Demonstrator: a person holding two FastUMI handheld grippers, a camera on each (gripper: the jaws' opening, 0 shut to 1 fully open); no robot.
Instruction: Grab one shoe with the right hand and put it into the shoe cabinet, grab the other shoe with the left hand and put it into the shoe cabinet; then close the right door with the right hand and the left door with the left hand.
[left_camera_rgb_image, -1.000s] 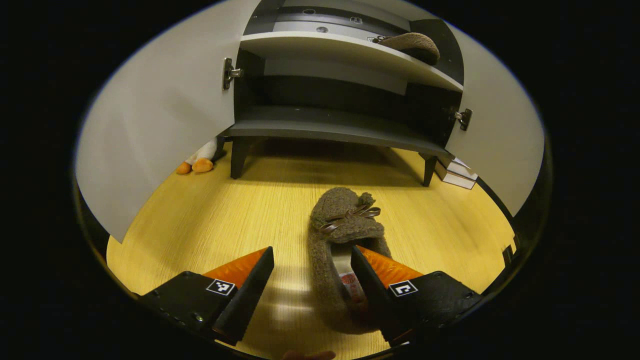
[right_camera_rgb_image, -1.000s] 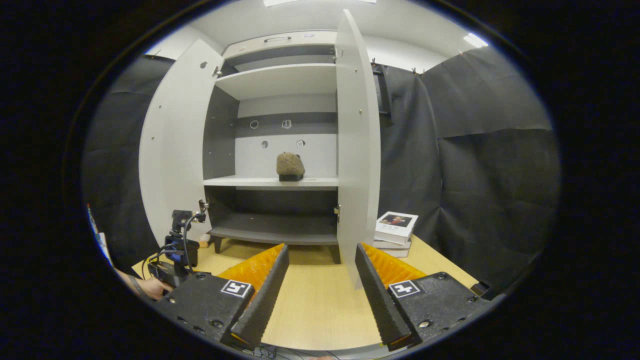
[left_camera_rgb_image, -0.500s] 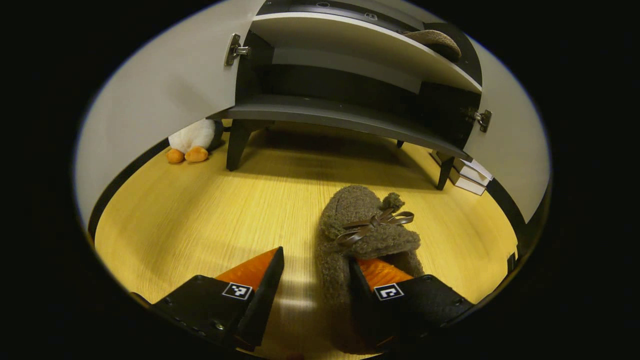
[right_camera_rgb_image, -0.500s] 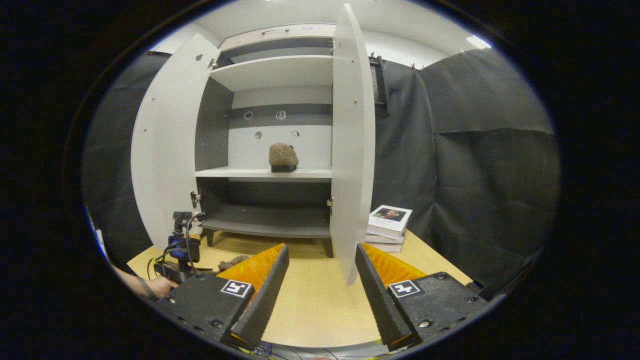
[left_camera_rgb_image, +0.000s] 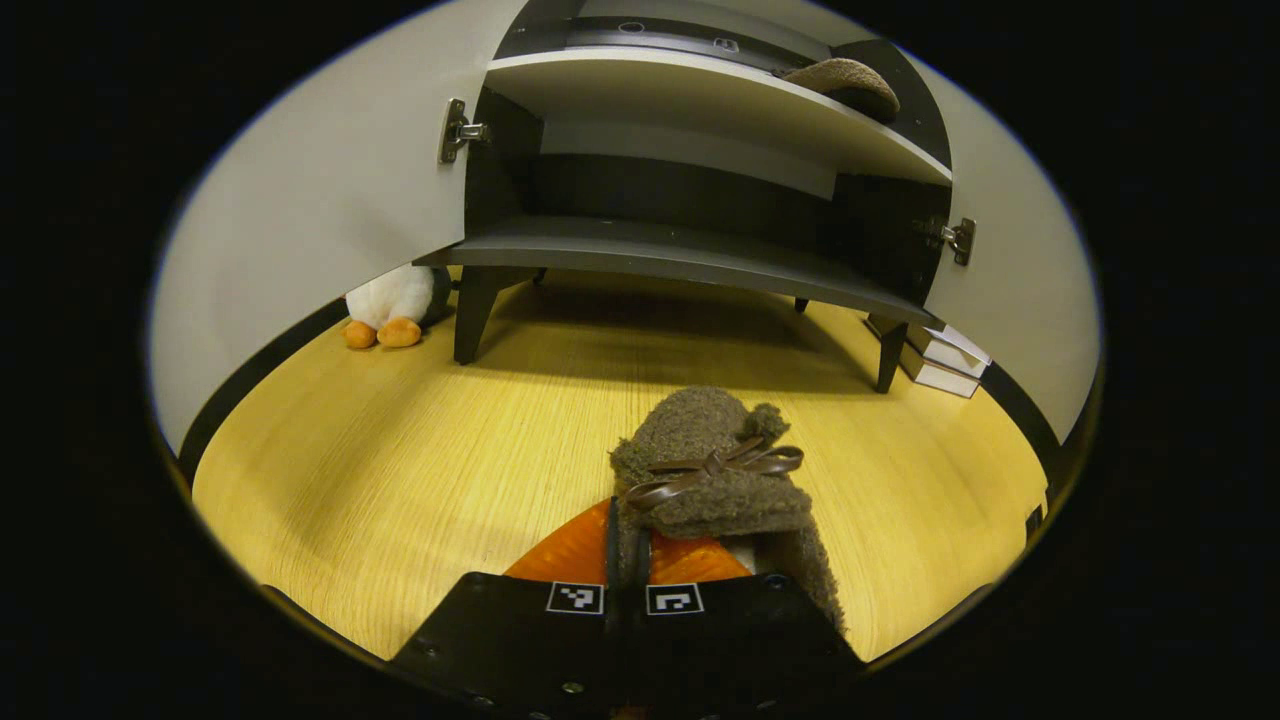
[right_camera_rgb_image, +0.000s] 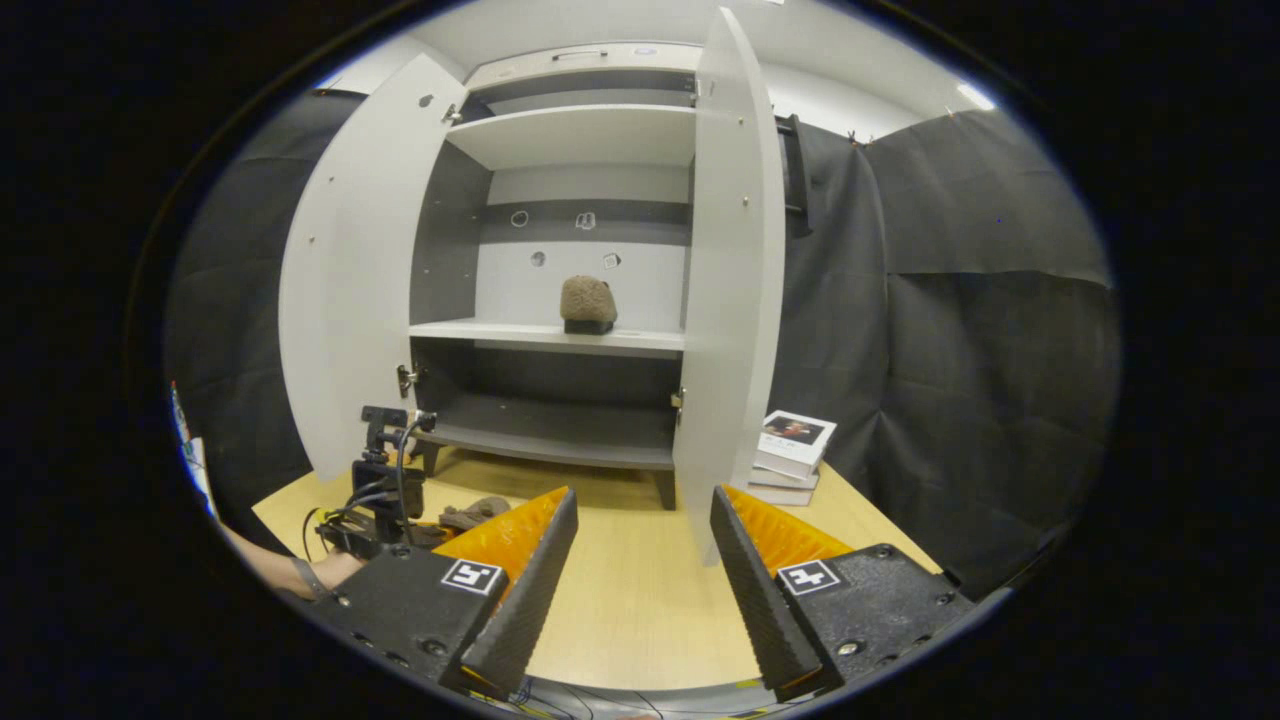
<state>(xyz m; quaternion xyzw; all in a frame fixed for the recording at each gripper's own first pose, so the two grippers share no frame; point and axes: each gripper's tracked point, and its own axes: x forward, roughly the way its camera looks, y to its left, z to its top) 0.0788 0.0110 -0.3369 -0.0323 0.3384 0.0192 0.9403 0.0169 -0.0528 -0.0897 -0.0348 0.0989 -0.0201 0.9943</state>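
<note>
Left gripper view: left gripper (left_camera_rgb_image: 627, 560) clamped on the side wall of the fuzzy brown slipper (left_camera_rgb_image: 712, 470) on the wooden floor (left_camera_rgb_image: 400, 470), before the open shoe cabinet (left_camera_rgb_image: 680, 250).

Right gripper view: right gripper (right_camera_rgb_image: 640, 540) parted, empty, facing the second slipper (right_camera_rgb_image: 587, 303) on the middle shelf (right_camera_rgb_image: 480, 332).

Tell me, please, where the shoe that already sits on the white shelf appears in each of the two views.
Left gripper view: the shoe on the shelf is at the top right, on the right end of the white shelf.
Right gripper view: near the middle of the picture, slightly left and above centre, on the same shelf.
Shared landmark: the stack of books on the table beside the cabinet's right leg.
</note>
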